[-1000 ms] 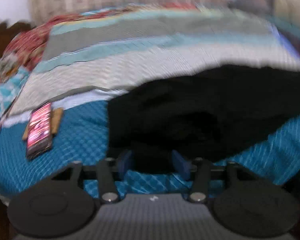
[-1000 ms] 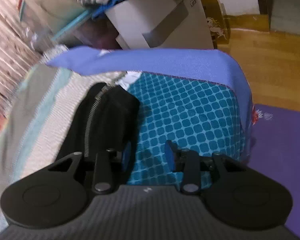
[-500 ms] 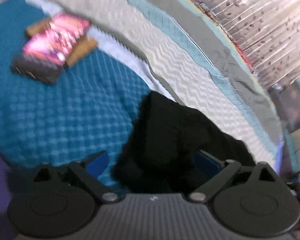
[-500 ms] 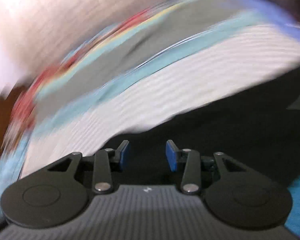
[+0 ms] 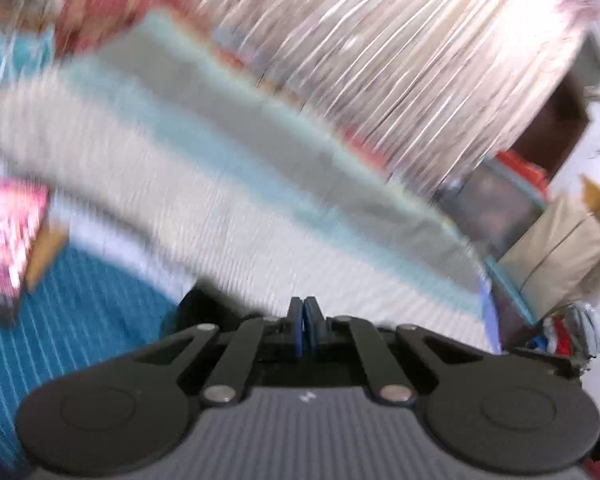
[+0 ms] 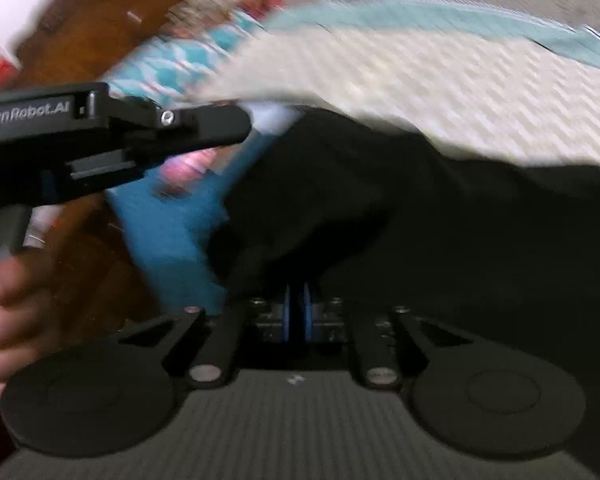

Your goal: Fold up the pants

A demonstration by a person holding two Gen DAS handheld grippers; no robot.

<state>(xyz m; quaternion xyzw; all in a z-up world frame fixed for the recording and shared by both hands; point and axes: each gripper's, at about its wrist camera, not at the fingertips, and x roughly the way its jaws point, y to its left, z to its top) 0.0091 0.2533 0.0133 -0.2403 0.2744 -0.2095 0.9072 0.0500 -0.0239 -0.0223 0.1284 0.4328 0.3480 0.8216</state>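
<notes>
Pants (image 6: 440,216) now pinched by left gripper (image 5: 305,330) and right gripper (image 6: 296,312); both jaw pairs open half a second ago, now closed on black fabric. Probably ready to lift for first fold.

Heavy motion blur both views, fisheye edge warp, bright backlit curtain (image 5: 400,52) glare.

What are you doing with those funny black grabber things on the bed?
A person is folding black pants on a bed covered by a striped and blue patterned bedspread. Each hand holds a grabber. The right gripper has its blue pads pinched together on the black cloth. The left gripper is pinched shut too, with a bit of black cloth just beside it, but the picture is too blurry to tell if it really holds any. A phone lies nearby.
</notes>
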